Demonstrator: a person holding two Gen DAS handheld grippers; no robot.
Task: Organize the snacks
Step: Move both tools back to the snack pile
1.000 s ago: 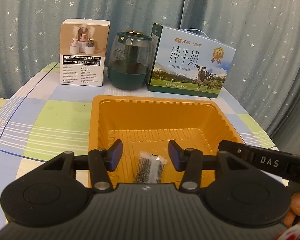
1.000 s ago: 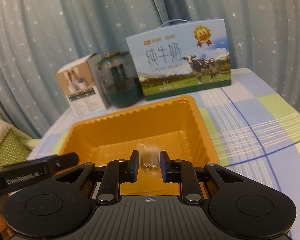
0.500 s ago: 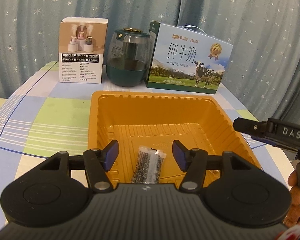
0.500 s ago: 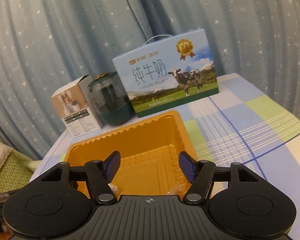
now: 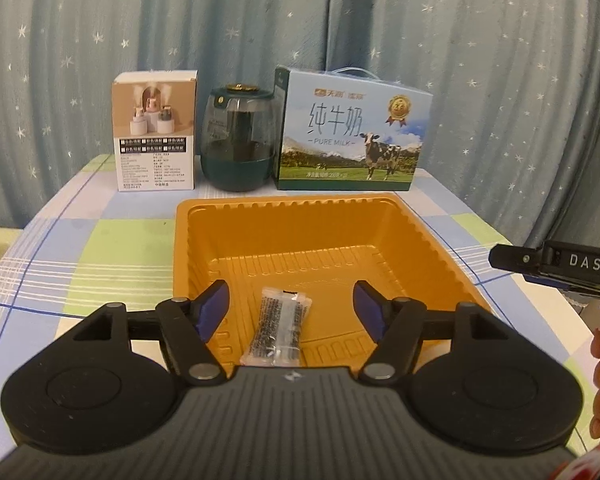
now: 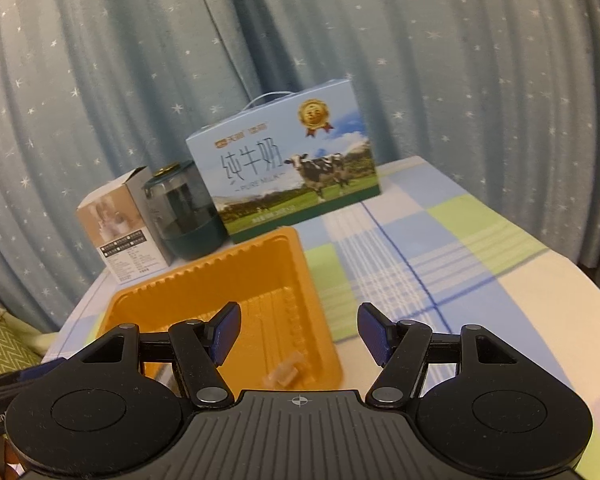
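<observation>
With both of your claws spread wide and gripping nothing, you look to be between placements in sorting the snacks. Your left gripper [image 5: 290,304] hangs over the near end of the orange tray [image 5: 428,240], and a clear snack packet [image 5: 280,330] with dark print lies flat on the tray floor between its fingers, touching neither. Your right gripper [image 6: 300,330] sits off the tray's right side, above its near right corner, where a small pale wrapped piece [image 6: 284,372] rests inside the tray; it is too blurred to name further.

Behind the tray stand a white product box [image 5: 156,132], a dark green jar [image 5: 238,140] and a blue milk carton [image 5: 352,132], all upright in a row on the checked tablecloth [image 5: 80,248].

No loose snack shows on the cloth in either view, so judge your next move as a search: swing one gripper toward wherever the remaining snacks lie, keep its fingers apart until they straddle a packet, then close gently, since thin wrappers crumple and slip.
</observation>
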